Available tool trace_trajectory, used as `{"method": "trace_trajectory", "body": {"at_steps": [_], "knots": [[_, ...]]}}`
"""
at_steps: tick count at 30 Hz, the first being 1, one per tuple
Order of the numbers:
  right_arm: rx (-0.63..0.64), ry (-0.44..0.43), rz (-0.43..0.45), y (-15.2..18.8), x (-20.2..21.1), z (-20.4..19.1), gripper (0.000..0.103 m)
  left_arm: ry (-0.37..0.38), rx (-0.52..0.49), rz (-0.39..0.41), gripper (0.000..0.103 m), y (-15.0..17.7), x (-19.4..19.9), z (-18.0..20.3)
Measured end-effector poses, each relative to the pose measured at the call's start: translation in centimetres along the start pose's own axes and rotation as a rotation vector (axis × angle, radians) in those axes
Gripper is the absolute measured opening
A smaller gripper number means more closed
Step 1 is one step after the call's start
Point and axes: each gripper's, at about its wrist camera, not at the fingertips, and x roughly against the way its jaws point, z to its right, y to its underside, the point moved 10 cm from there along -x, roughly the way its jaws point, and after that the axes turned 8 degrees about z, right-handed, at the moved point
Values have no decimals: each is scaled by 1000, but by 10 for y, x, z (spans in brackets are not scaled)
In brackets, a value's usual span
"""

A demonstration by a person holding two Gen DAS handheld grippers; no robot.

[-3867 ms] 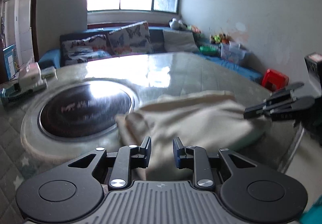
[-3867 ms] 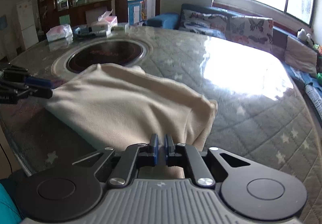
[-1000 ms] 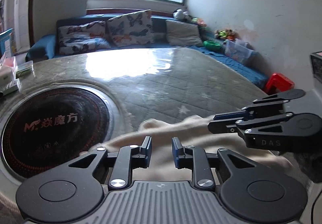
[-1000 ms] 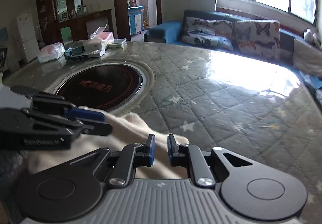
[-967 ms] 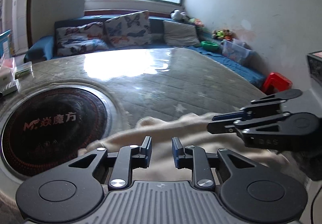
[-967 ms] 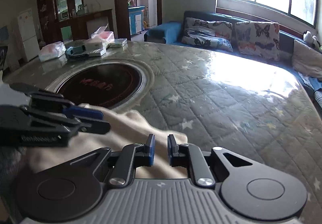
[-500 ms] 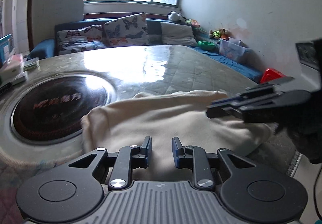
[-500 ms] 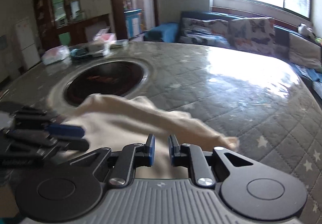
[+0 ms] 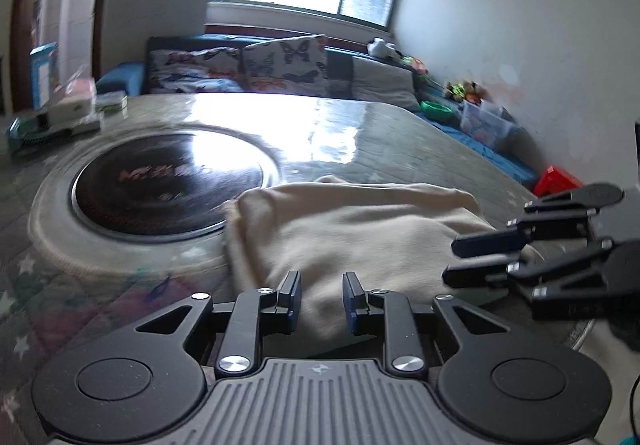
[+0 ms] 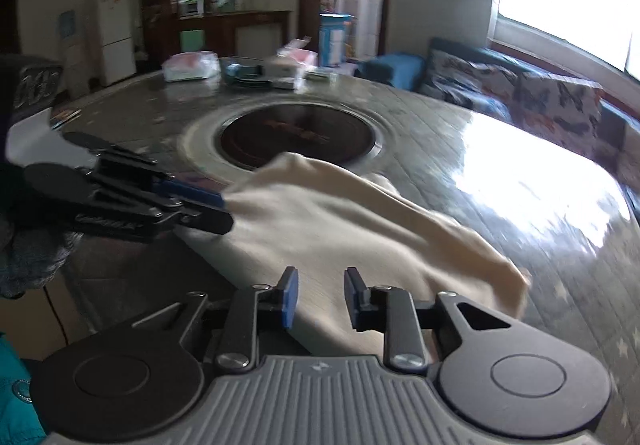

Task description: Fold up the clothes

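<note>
Red lettering on the round black glass cooktop (image 9: 168,185) set in the middle of the table is too blurred to read, as is the white print on the side of the left gripper (image 10: 224,211) in the right wrist view. The large round table (image 10: 520,213) has a grey quilted, star-patterned cover under a glossy sheet. At its far edge sit tissue packs and small boxes (image 10: 256,69); beyond it stands a blue sofa with butterfly-print cushions (image 9: 280,65).

The cream-coloured folded cloth garment (image 9: 360,233) lies at the table's near edge, one corner lapping onto the cooktop's rim.

The left gripper, angled downward, has its jaws slightly parted over the cloth's left end; whether they pinch it is unclear. The right gripper (image 10: 318,295) also tilts downward; its jaws have just been opening, cloth beneath the gap but no pad pressing it.
</note>
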Motion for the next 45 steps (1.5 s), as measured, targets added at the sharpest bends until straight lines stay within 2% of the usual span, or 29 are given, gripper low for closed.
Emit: {"method": "trace_trajectory", "body": {"at_steps": [5, 11, 15, 18, 22, 25, 27, 31, 40, 45], "knots": [[75, -64, -9, -6, -14, -30, 29, -29, 55, -24, 27, 10, 4, -19], [163, -116, -23, -15, -27, -57, 31, -35, 75, -11, 27, 7, 15, -31], [222, -139, -25, -20, -36, -72, 37, -83, 107, 8, 25, 1, 23, -51], [275, -153, -32, -21, -46, -84, 42, -107, 171, 11, 26, -4, 27, -68], [362, -154, -40, -19, -59, -98, 43, -101, 235, 19, 38, -9, 31, -76], [411, -134, -49, -16, -69, -107, 43, -81, 256, 16, 43, -12, 26, -72], [412, -123, -55, -15, -72, -108, 39, -72, 271, 8, 49, -13, 21, -70], [364, -106, -46, -20, -73, -103, 15, -50, 346, -20, 54, -15, 7, -67], [186, -132, 26, -38, -53, -79, 11, -29, 569, -100, 54, -20, -24, -71], [132, -146, 66, -45, -40, -71, 10, -4, 665, -132, 54, -18, -34, -67]]}}
